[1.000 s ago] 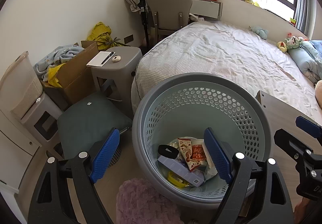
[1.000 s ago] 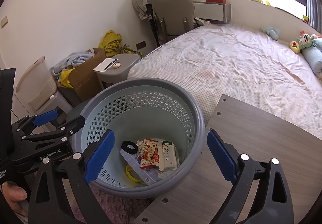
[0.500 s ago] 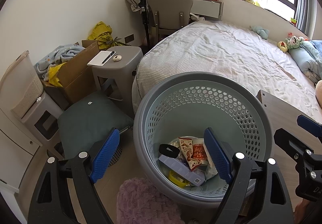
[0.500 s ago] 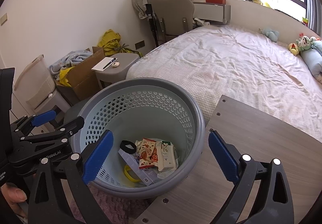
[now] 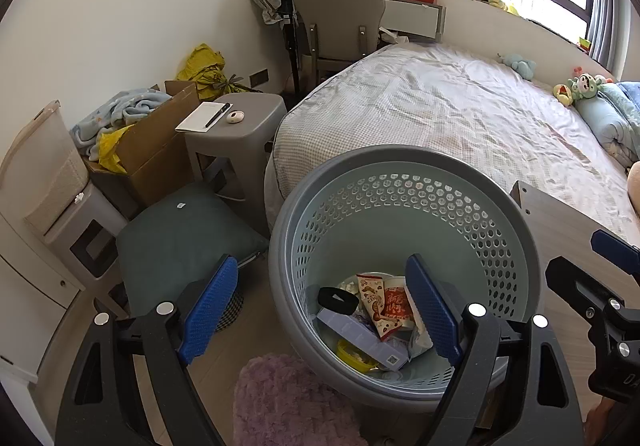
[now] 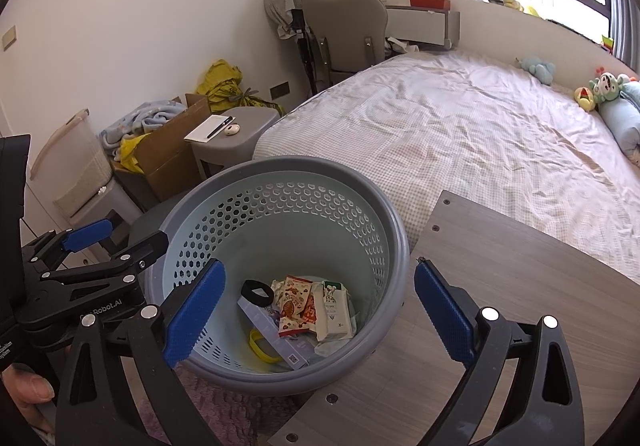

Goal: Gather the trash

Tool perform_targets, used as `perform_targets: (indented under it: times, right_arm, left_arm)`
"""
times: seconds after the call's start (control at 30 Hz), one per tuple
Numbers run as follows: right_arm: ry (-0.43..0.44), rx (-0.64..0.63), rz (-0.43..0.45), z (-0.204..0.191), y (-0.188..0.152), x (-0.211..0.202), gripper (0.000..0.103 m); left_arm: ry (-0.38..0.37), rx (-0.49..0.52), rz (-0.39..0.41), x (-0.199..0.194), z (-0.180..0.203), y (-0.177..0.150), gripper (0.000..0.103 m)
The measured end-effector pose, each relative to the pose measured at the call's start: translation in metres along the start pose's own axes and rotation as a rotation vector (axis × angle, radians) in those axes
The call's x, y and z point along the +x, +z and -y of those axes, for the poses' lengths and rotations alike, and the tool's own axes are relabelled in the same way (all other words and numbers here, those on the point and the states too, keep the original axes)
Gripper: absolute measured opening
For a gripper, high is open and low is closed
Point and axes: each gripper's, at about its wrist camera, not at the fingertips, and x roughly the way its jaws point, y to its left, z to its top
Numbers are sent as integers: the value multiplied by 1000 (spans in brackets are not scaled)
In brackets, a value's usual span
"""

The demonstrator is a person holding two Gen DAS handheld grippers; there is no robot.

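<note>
left gripper and right gripper both spread wide, empty, angled down over basket of trash

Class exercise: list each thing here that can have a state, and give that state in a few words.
left gripper: open, empty
right gripper: open, empty
basket: upright, trash at the bottom
snack packet: lying in basket
cardboard box: open, cloth inside
notepad: closed, pen on top

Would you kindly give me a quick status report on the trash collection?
Left gripper open, empty. Right gripper open, empty. Snack wrappers and box lie in the basket. Nothing in the way.
</note>
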Motion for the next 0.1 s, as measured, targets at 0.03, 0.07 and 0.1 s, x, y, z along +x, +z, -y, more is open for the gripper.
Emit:
perform_targets:
  times: [0.03,0.07,0.1]
  right_arm:
    - [0,0,0,0,0,0,94]
    - [0,0,0,0,0,0,94]
    - [0,0,0,0,0,0,94]
  left_arm:
    - [1,0,1,-1,0,0,82]
    - [2,0,1,-1,0,-1,82]
    - [1,0,2,-1,0,-1,82]
